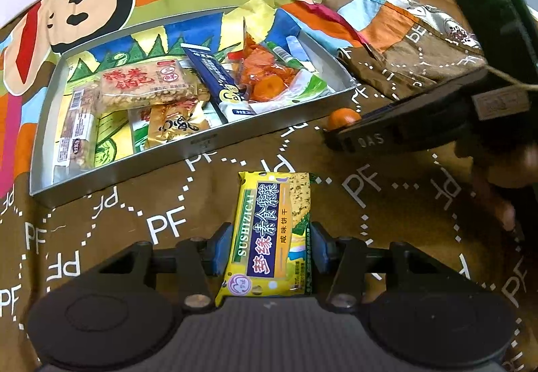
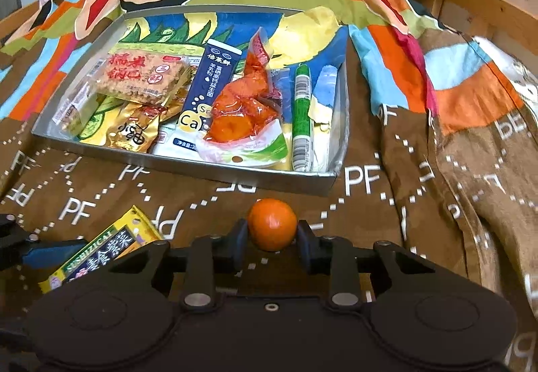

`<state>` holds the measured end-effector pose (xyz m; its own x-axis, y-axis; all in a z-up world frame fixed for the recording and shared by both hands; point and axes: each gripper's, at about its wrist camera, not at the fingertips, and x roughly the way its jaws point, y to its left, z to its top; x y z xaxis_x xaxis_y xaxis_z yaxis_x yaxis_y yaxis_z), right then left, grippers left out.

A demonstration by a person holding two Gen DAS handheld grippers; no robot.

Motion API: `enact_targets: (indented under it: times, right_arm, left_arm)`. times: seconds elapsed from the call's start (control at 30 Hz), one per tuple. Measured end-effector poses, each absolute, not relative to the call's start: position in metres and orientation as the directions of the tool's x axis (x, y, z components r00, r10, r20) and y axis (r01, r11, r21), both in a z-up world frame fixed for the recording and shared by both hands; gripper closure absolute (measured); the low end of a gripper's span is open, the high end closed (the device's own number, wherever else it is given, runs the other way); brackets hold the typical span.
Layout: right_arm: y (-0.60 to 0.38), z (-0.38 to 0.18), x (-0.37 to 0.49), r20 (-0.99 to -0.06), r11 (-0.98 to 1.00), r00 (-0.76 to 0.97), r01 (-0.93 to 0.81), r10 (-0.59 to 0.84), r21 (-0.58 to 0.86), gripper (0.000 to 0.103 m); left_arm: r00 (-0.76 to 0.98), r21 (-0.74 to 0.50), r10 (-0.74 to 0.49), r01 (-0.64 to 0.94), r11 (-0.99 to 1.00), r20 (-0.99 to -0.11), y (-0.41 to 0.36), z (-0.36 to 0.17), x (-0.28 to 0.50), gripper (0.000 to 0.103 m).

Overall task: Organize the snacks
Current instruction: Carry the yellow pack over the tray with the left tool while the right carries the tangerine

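Silver tray (image 2: 235, 170) full of snack packets (image 2: 141, 76) — left fingers (image 1: 319, 247) clamp yellow cracker pack (image 1: 269, 237), right fingers (image 2: 240, 237) pinch orange (image 2: 272, 227).

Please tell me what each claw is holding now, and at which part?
The left claw grips the yellow cracker packet by its long edges. The right claw grips the small orange at its sides.

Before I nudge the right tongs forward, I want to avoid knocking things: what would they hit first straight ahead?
The right tongs grip the small orange; straight ahead lies the metal tray's near wall, probably first contact, though depth is unclear.
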<state>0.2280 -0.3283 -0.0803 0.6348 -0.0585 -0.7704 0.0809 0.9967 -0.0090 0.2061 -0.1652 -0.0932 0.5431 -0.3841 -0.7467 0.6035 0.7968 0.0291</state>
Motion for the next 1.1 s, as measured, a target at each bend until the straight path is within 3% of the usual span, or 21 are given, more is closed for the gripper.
enact_targets:
  times: [0.3,0.53,0.73,0.97,1.1]
  right_arm:
    - [-0.324,-0.060,0.204,-0.755,0.994,0.656,0.078,0.009,0.080,0.070]
    - [-0.321,-0.036,0.202,-0.621,0.994,0.783,0.044,0.030,0.102,0.070]
    - [-0.330,-0.031,0.219,-0.539,0.997,0.840,0.080,-0.058,0.018,0.070]
    - [-0.359,-0.046,0.243,-0.543,0.990,0.832,0.139,-0.113,0.007,0.070]
    - [-0.366,-0.058,0.253,-0.580,0.988,0.807,0.154,-0.110,0.026,0.070]
  left_arm:
    - [0.585,-0.010,-0.395,0.551,0.835,-0.708,-0.154,-0.078,0.210,0.051]
    - [0.638,-0.032,-0.403,0.510,0.859,-0.657,-0.149,-0.056,0.221,0.051]
    - [0.683,-0.033,-0.409,0.492,0.870,-0.605,-0.164,-0.035,0.254,0.051]
    - [0.726,-0.039,-0.410,0.468,0.883,-0.552,-0.198,-0.031,0.315,0.051]
    - [0.730,-0.008,-0.368,0.445,0.895,-0.577,-0.219,-0.039,0.343,0.050]
